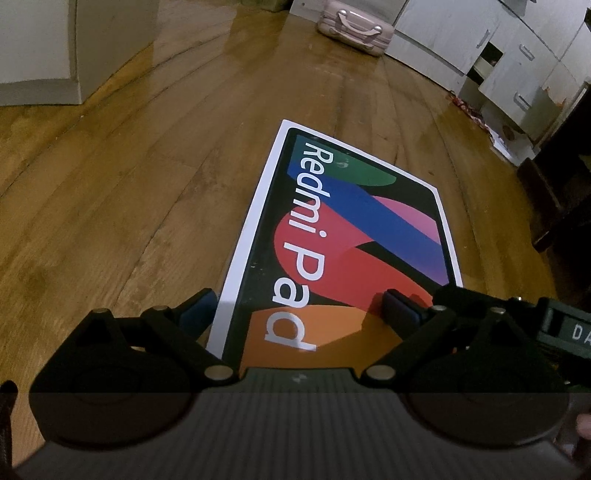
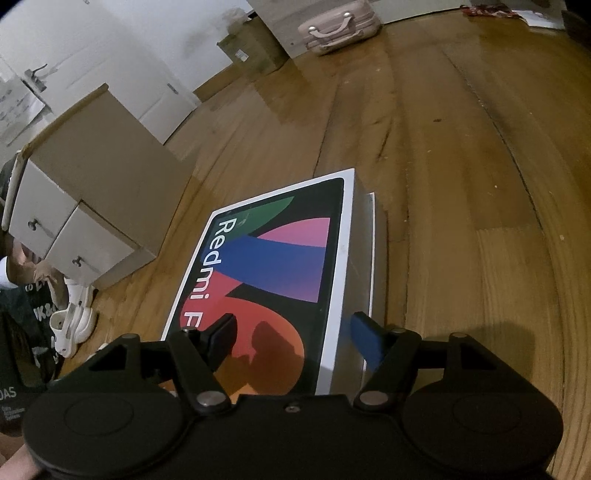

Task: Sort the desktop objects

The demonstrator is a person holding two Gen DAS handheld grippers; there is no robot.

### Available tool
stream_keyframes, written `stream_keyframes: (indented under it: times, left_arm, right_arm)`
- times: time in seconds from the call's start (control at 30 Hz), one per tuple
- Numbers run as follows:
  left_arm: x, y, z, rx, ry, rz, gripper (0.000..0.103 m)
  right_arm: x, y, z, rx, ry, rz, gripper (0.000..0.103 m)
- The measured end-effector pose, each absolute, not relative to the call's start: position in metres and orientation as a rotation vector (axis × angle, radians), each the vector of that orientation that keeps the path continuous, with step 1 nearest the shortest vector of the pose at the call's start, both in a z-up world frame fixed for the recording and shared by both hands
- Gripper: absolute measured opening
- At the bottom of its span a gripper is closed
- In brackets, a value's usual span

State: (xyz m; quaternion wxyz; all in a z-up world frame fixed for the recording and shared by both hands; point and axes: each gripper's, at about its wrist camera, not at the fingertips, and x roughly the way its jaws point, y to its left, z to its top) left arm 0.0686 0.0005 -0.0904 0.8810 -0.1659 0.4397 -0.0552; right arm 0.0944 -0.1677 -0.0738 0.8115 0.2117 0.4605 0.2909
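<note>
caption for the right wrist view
Right hand-held gripper straddling the Redmi Pad box on a wooden floor.

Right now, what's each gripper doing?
Left gripper: open, straddling the Redmi Pad box.
Right gripper: open around the box's right edge; contact cannot be told.

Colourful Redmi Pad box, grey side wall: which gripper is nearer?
Right. The right gripper straddles the top edge of the grey side wall, one finger beside it. The left gripper straddles the opposite, lettered edge of the Redmi Pad box.

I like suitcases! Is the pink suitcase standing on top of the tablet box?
No, the pink suitcase lies on the floor far behind the tablet box.
</note>
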Motion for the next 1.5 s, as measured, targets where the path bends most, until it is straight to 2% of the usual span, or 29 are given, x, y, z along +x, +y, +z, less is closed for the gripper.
stream_keyframes:
  times: [0.3, 0.5, 0.7, 1.17, 1.3, 1.5]
  left_arm:
    - [0.069, 0.008, -0.085, -0.373, 0.933, -0.165, 0.095]
    - [0.07, 0.008, -0.083, -0.392, 0.921, -0.161, 0.094]
    - [0.07, 0.003, -0.083, -0.372, 0.902, -0.154, 0.094]
    - [0.066, -0.009, -0.089, -0.328, 0.892, -0.114, 0.094]
    - [0.065, -0.01, -0.084, -0.317, 0.868, -0.109, 0.094]
    - [0.065, -0.014, -0.088, -0.33, 0.88, -0.122, 0.094]
  right_arm:
    - [0.088, -0.183, -0.092, 0.467, 1.094, 0.648, 0.075]
    - [0.082, -0.175, -0.09, 0.436, 1.059, 0.66, 0.073]
    - [0.079, -0.177, -0.081, 0.383, 0.984, 0.656, 0.064]
    - [0.084, -0.175, -0.078, 0.355, 0.944, 0.644, 0.064]
    - [0.081, -0.178, -0.075, 0.354, 0.919, 0.652, 0.059]
    - [0.082, -0.184, -0.072, 0.37, 0.897, 0.636, 0.059]
